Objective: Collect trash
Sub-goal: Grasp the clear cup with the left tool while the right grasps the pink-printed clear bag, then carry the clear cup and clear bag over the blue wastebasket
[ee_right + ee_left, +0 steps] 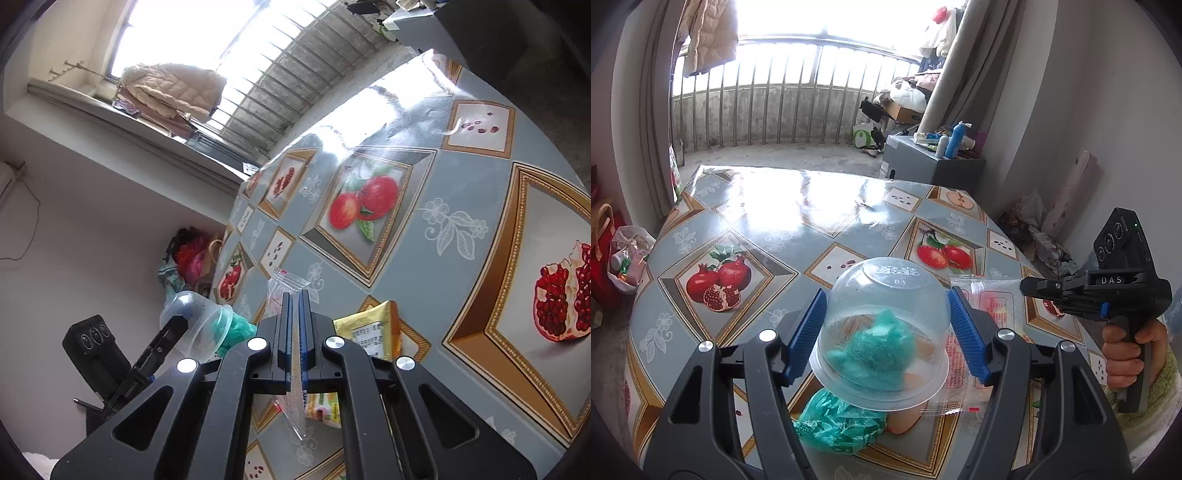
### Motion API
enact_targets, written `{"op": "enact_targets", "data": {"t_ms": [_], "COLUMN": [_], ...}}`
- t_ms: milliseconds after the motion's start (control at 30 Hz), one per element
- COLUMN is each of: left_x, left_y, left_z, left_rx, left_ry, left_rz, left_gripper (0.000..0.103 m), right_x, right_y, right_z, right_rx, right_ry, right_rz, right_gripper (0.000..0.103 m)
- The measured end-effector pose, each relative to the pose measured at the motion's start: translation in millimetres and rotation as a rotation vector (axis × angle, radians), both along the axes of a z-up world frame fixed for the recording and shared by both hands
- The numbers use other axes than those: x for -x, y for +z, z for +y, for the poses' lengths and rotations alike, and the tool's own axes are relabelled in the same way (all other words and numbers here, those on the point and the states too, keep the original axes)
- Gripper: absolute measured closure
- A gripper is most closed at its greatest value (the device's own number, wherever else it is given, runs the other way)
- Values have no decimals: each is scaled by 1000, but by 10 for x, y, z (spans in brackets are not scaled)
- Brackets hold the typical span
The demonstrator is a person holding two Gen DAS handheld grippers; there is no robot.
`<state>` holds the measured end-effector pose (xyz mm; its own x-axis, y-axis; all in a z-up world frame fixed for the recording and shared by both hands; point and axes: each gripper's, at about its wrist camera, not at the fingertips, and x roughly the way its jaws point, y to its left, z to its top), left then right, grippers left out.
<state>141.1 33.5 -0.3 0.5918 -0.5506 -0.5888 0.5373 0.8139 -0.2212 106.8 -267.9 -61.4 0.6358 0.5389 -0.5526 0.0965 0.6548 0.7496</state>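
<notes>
We see a table under a glossy oilcloth printed with pomegranates, apples and seeds, filling most of both views, with a railed balcony beyond its far edge at twelve o'clock in the left wrist view

Next in size is our left gripper, its blue pads standing at nine and three o'clock of a clear plastic cup; the cup is tipped with its base pointing away from us and its mouth toward the camera, and the pads look pressed against its sides, so we read it as grasped. Inside the cup sits a wad of teal plastic. Just below the cup, at six o'clock, a second crumpled teal bag lies on the table

Our right gripper is clenched, its jaws pinching a clear flat wrapper with red print, which pokes out past the fingertips at twelve o'clock and trails back beneath them. In the left wrist view that wrapper stretches from the cup's right side to the right gripper's tip at three o'clock, where a hand holds the handle

Smallest, a yellow snack packet lies on the table just at two o'clock of the right jaws
</notes>
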Motion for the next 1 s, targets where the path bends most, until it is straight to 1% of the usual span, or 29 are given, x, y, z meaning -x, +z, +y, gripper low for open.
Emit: {"op": "enact_targets", "data": {"t_ms": [200, 433, 600, 700, 800, 900, 1000], "left_x": [64, 167, 300, 416, 527, 618, 716], "left_y": [128, 351, 554, 665, 734, 785, 838], "left_z": [76, 115, 15, -99, -318, -609, -987], "left_rx": [29, 53, 68, 79, 81, 88, 109], "left_ry": [15, 17, -8, -48, -106, -177, -268], "left_rz": [-16, -43, -74, -97, -100, -88, -72], "left_gripper": [40, 40, 40, 40, 40, 40, 40], "right_x": [29, 131, 336, 535, 789, 1098, 1446], "right_y": [141, 372, 550, 640, 691, 726, 763], "right_z": [52, 63, -30, -149, -337, -579, -883], "right_rx": [-74, -81, -79, -74, -76, -77, -66], "right_ry": [28, 29, 10, -24, -78, -149, -238], "right_rz": [-43, -107, -157, -184, -213, -239, -257], "right_gripper": [100, 100, 100, 100, 100, 100, 100]}}
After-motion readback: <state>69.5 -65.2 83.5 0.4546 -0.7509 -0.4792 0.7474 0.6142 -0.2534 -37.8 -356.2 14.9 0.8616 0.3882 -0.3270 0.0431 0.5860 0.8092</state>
